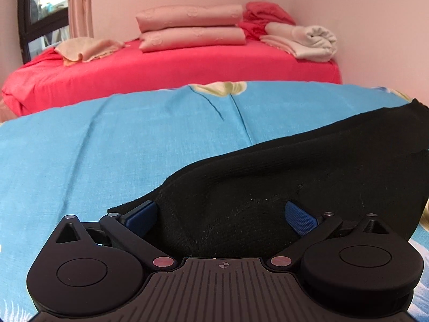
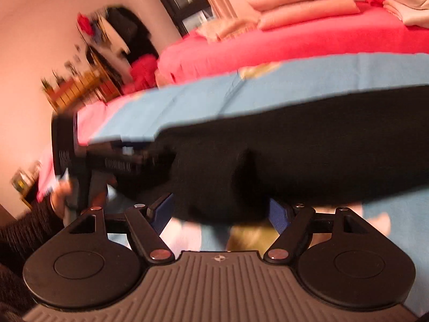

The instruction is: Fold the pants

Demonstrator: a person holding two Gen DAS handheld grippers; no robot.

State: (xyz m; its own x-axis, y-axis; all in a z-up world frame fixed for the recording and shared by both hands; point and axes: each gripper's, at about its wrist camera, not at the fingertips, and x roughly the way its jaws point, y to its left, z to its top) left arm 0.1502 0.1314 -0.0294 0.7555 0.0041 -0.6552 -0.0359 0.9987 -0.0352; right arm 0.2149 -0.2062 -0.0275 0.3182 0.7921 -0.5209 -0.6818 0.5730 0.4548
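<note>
A pink-walled bedroom holds a bed covered by a blue sheet (image 1: 107, 147), and past its far edge lies a second bed in red (image 1: 166, 69).

The black pants (image 1: 268, 177) lie on the blue sheet, a long dark band running from the near edge out toward the far right. In the right wrist view the picture is blurred, yet the pants (image 2: 295, 145) stretch across the whole width, with a fold or ridge near the middle.

The left tongs (image 1: 219, 217) stand wide apart, blue pads on either side of the near end of the pants; the cloth lies between them, and the pads do not seem to press on it. The right tongs (image 2: 218, 212) are likewise spread wide, with the near hem of the pants between the pads and no clamping visible.

In the right wrist view the left tongs (image 2: 128, 158) show at the left end of the pants, with a hand (image 2: 60, 190) and dark sleeve below.

On the red bed rest two stacked pink pillows (image 1: 190, 29), a beige cloth (image 1: 88, 48), a rolled white towel (image 1: 313, 43) and crumpled red fabric (image 1: 265, 16). A dark-framed window (image 1: 40, 8) sits in the left corner.
</note>
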